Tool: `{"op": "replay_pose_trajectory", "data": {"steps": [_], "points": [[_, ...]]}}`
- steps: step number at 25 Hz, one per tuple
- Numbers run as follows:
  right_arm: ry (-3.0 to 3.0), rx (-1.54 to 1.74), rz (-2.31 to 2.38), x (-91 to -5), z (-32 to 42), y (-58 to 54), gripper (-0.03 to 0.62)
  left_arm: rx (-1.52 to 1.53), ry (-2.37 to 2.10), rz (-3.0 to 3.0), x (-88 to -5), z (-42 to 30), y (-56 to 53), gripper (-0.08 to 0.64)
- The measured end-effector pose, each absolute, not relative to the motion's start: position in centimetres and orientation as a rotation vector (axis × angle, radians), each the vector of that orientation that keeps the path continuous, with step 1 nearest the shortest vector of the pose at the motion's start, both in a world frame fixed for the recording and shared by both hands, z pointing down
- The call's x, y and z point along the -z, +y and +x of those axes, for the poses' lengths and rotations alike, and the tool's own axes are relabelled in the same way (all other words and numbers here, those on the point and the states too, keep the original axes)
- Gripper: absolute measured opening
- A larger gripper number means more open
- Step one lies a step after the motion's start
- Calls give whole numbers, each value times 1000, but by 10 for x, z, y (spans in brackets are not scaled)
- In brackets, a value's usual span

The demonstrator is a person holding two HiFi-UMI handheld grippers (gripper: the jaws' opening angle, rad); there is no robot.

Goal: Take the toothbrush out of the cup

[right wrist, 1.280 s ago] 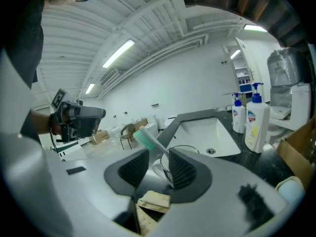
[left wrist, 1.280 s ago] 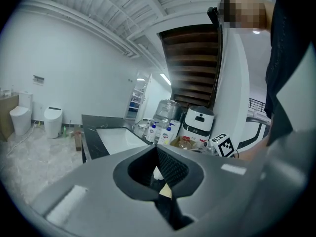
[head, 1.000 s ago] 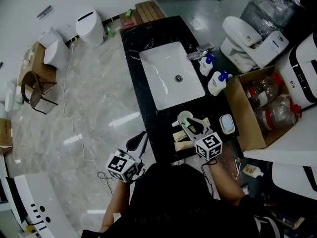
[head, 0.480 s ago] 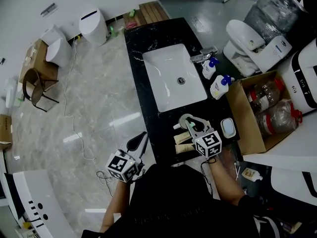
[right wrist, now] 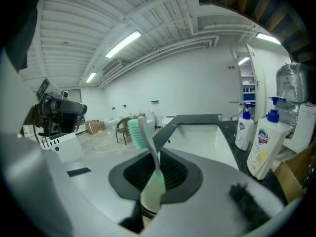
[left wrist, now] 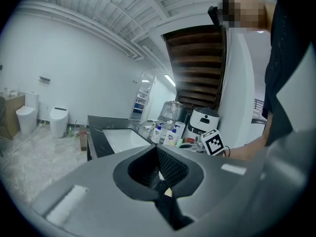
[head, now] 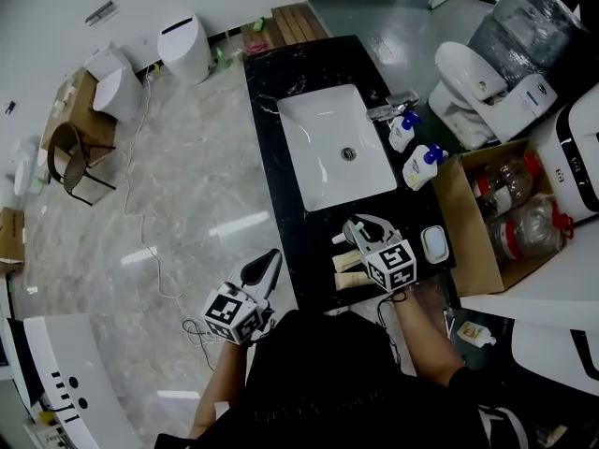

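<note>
Mint-green and white plastic toothbrush stands slightly tilted between the jaws of the right gripper, bristle head up and facing left in the right gripper view. The jaws have just been closing and now clasp the handle narrowly on both sides. The brush's lower end drops out of sight below the pads, apparently into the pale green round cup, which the head view shows directly beneath the right gripper, near the front edge of the black marble countertop.

Two beige tubes lie on the counter just beside the cup, on the person's side. Beyond the cup sits the white rectangular sink. To its right, two white pump soap bottles with blue tops stand near the counter's edge, beside an open brown cardboard box holding wrapped bottles.

Well apart from all this, the left gripper hangs off the counter's left side, over the grey marbled tile floor. Its jaws are pressed together with nothing between them, as the left gripper view shows.
</note>
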State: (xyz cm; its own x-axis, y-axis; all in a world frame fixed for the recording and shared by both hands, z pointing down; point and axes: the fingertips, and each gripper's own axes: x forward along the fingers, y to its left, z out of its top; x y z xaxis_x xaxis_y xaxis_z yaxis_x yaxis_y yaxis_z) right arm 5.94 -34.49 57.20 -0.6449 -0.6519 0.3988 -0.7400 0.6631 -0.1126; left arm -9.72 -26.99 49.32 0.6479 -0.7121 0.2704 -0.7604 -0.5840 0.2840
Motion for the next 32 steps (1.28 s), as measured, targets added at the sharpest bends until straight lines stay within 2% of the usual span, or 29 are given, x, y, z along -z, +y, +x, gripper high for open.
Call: {"op": "replay_pose_trajectory", "data": {"steps": [32], "points": [[-2598,-299,1310,-478,93,-316,37,-93,-1042,2552,-487,-91,-242,9]]}}
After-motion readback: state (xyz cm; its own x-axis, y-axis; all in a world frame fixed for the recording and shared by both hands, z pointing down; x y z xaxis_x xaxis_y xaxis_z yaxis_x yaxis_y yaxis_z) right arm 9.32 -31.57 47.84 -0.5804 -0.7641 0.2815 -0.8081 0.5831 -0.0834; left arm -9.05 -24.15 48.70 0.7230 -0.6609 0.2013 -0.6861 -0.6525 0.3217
